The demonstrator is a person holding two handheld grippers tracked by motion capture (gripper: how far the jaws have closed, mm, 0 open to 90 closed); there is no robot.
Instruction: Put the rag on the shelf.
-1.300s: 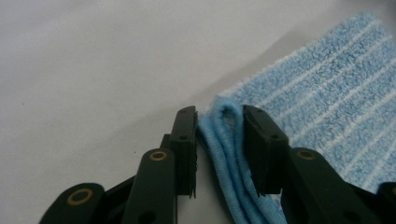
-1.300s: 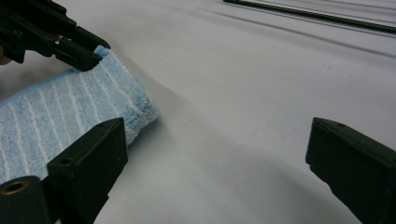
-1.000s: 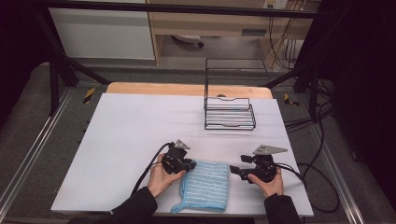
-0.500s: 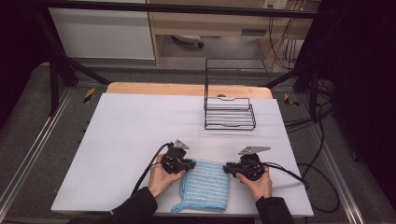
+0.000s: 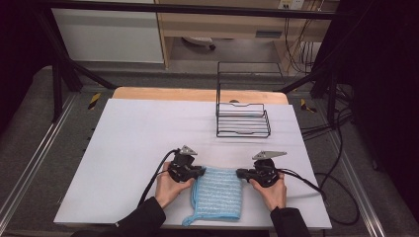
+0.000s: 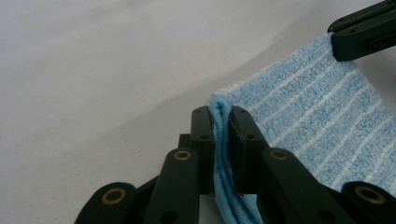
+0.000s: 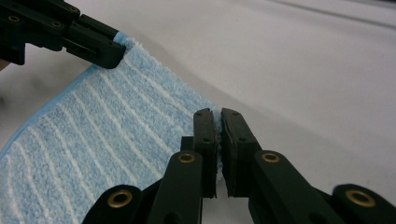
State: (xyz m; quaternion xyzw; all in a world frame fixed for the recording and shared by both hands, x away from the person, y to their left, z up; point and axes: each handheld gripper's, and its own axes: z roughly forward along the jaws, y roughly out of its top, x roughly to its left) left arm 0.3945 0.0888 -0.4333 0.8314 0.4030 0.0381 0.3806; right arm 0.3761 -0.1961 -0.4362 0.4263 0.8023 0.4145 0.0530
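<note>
A light blue striped towel lies folded near the table's front edge, between both hands. My left gripper is shut on the towel's far left corner; in the left gripper view the folded cloth edge is pinched between the jaws. My right gripper is shut on the far right corner, and the right gripper view has the towel running from its jaws to the left gripper. The right gripper's jaws hold the towel's opposite corner in the left gripper view.
A black wire rack stands at the back right of the white table. Cables trail from both grippers, the right one looping over the table's right edge. Metal frame rails run along both sides.
My right gripper has moved left to the towel's far right corner and shut on it. The left gripper has stayed on its corner.
</note>
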